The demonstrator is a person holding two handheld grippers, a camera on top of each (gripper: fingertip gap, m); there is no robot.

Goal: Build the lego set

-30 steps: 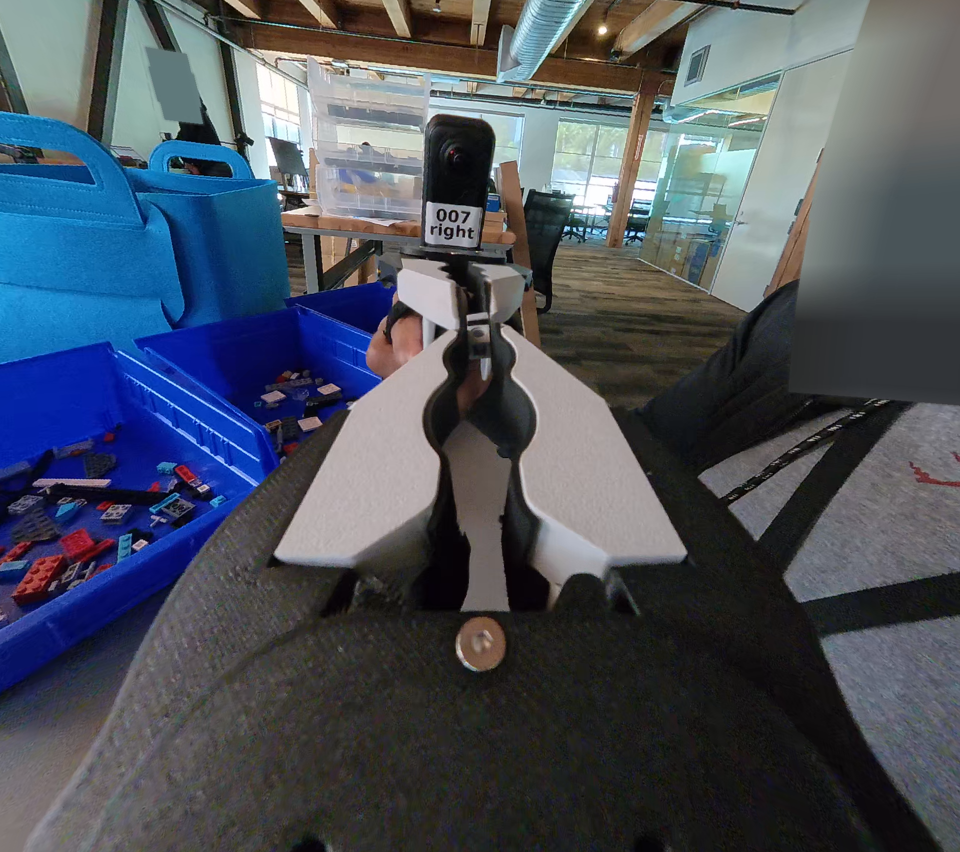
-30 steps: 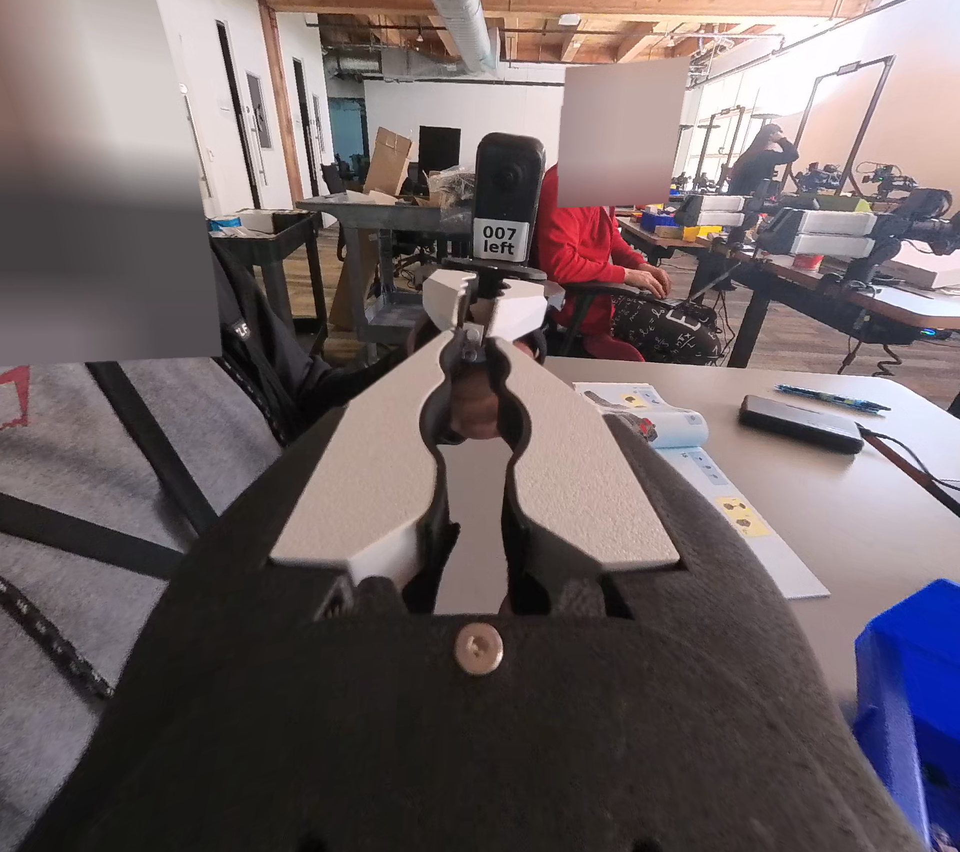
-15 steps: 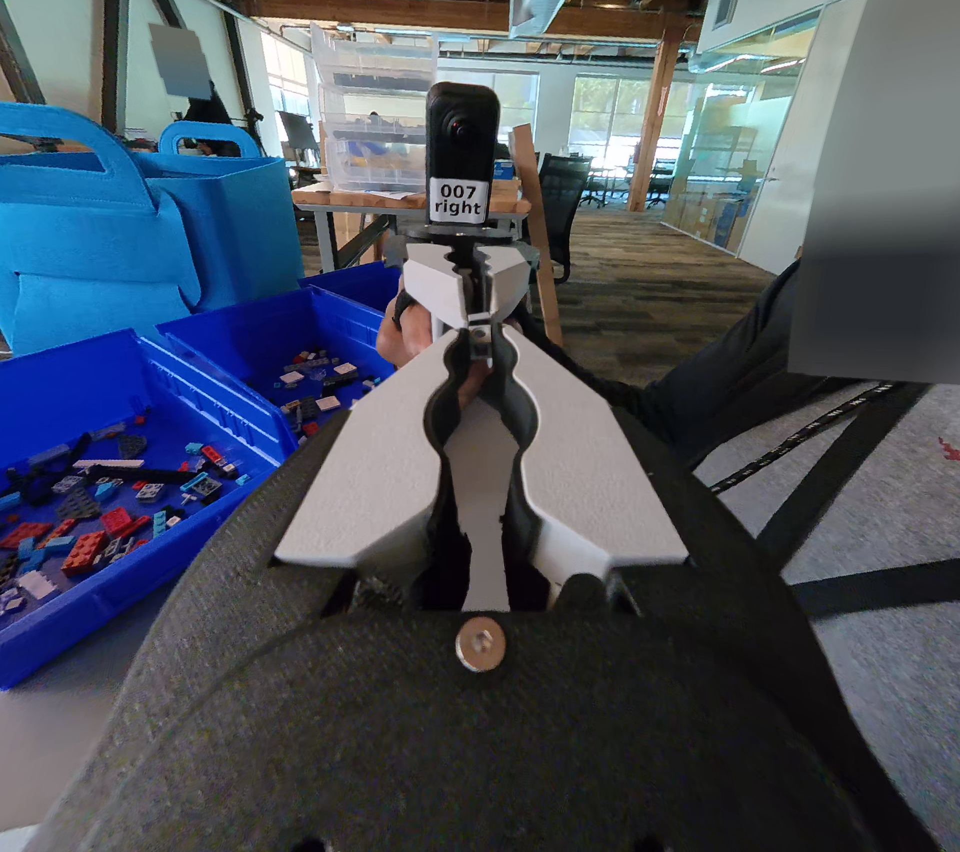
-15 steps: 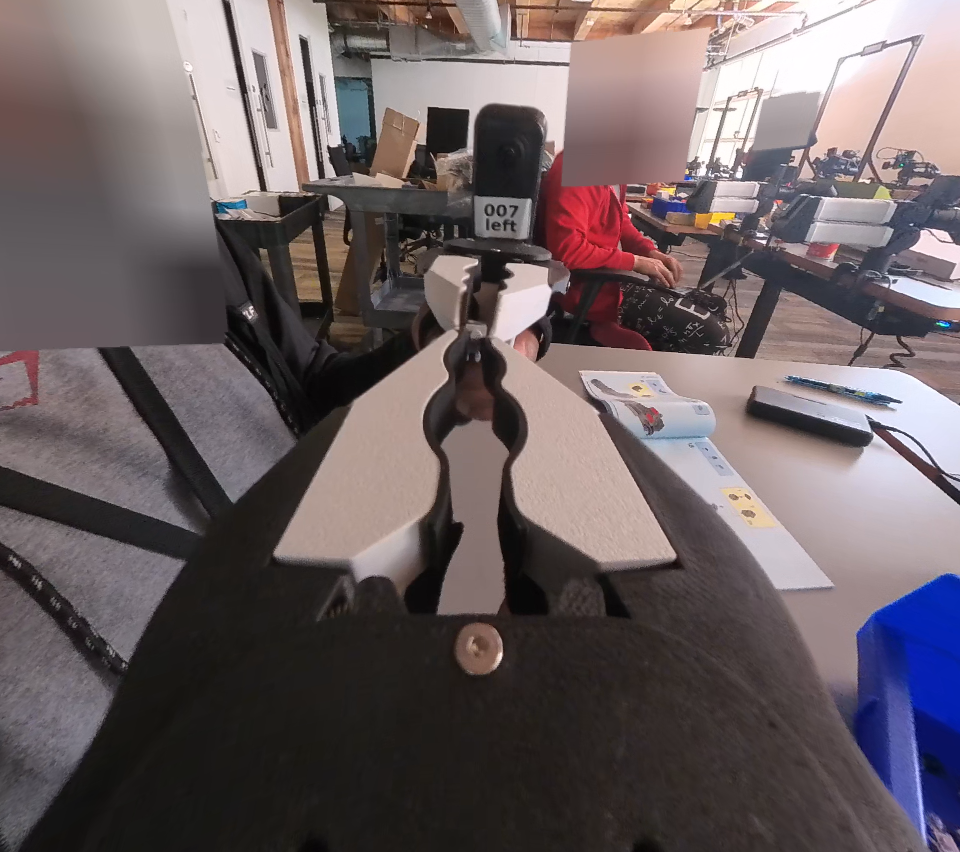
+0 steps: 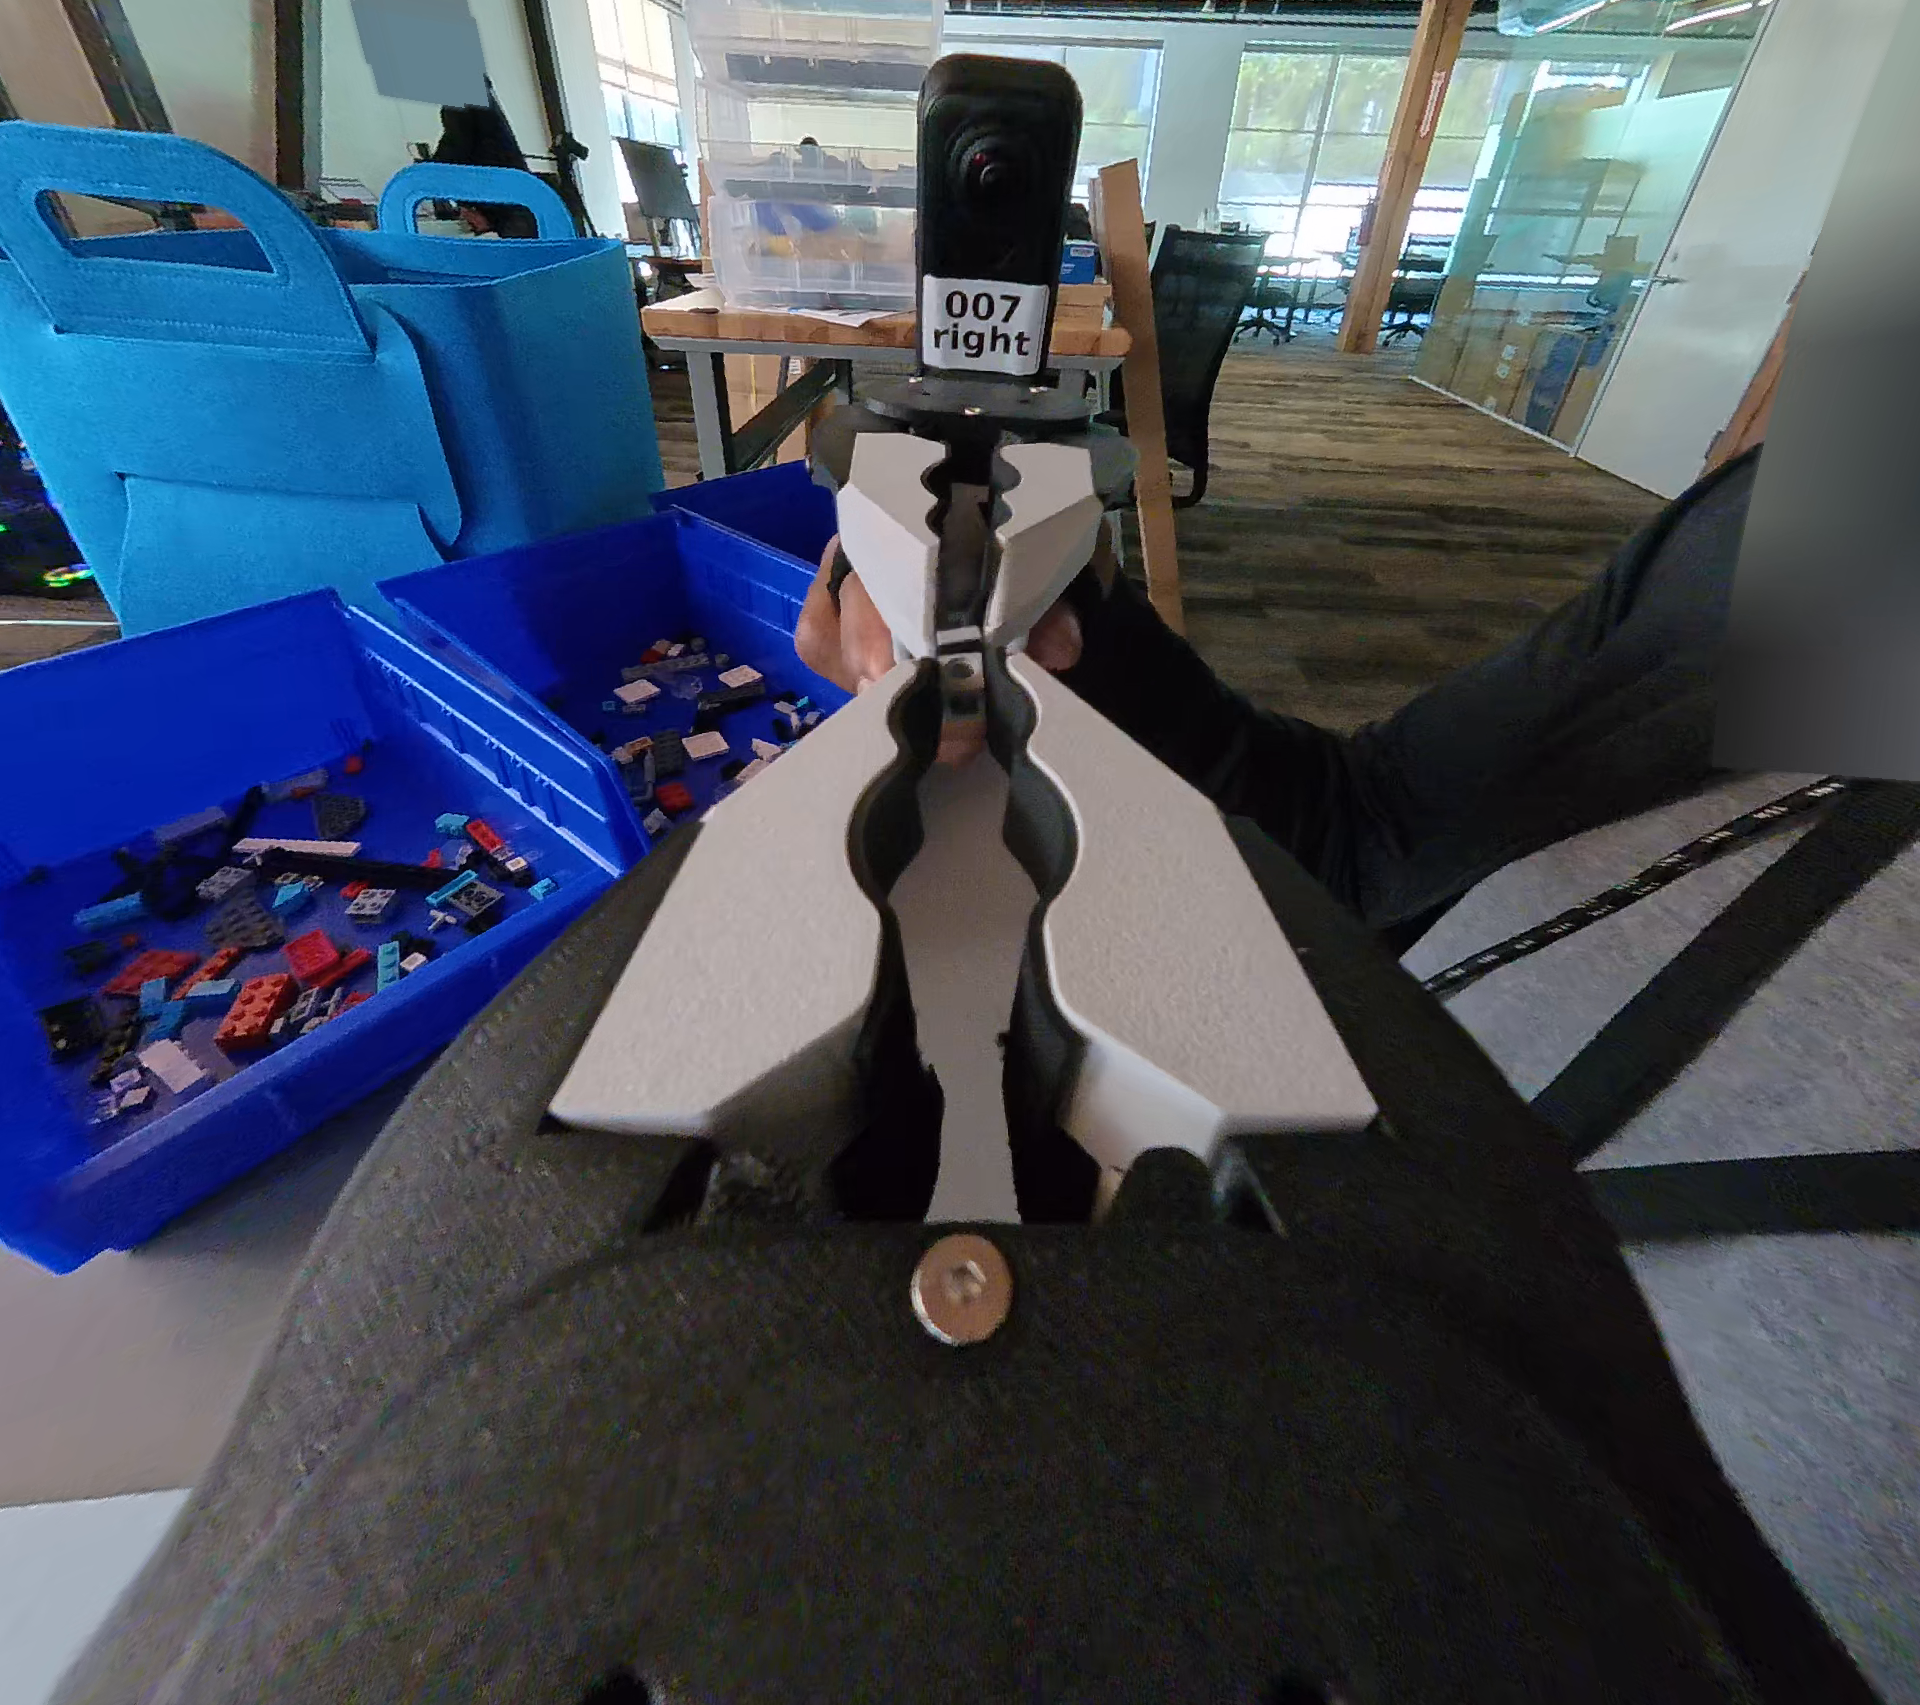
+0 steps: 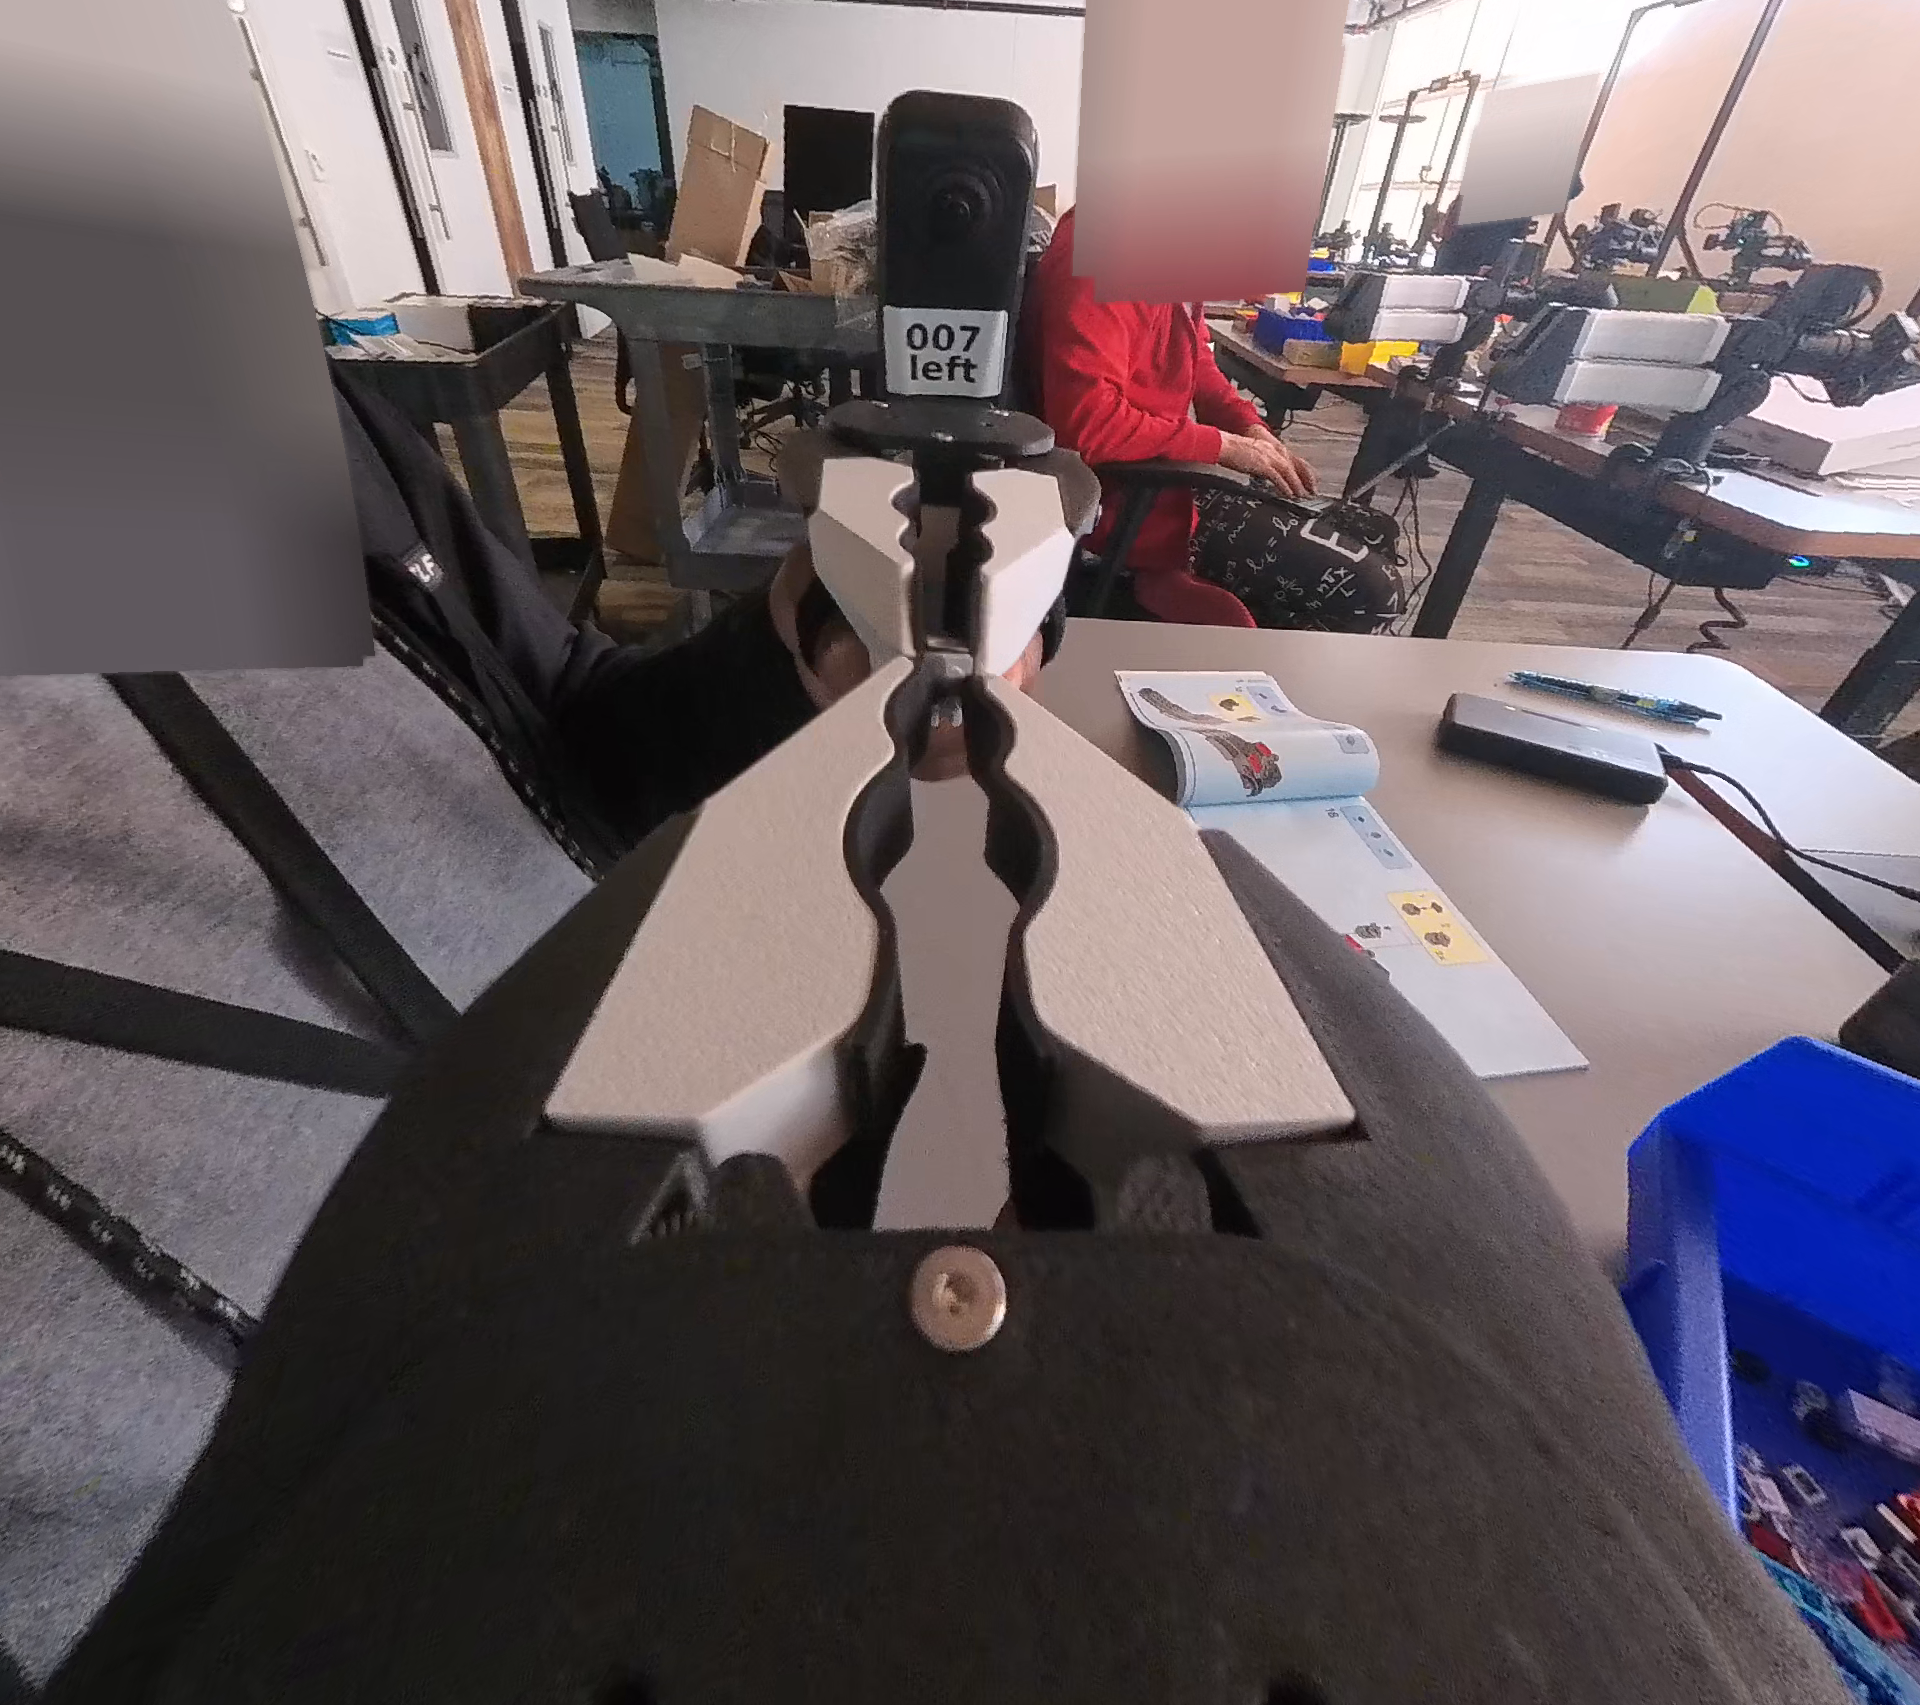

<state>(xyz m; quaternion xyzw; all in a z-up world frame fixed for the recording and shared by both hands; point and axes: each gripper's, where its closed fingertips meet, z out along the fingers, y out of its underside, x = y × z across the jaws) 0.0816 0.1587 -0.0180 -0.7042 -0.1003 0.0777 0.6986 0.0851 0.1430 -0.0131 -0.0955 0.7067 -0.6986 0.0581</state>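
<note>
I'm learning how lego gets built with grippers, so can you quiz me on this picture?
1. True or false: the blue bins hold loose lego bricks.
2. Where is the instruction booklet? A in a bin; B open on the grey table; C inside a bag.
3. Fill in: the left gripper and right gripper meet tip to ____, where a small lego piece is gripped.
Key: 1 true; 2 B; 3 tip.

The grey counter carries an open instruction booklet, with a dark phone and a pen farther right. Two blue bins of loose bricks stand side by side, blue felt bags behind them.
</note>
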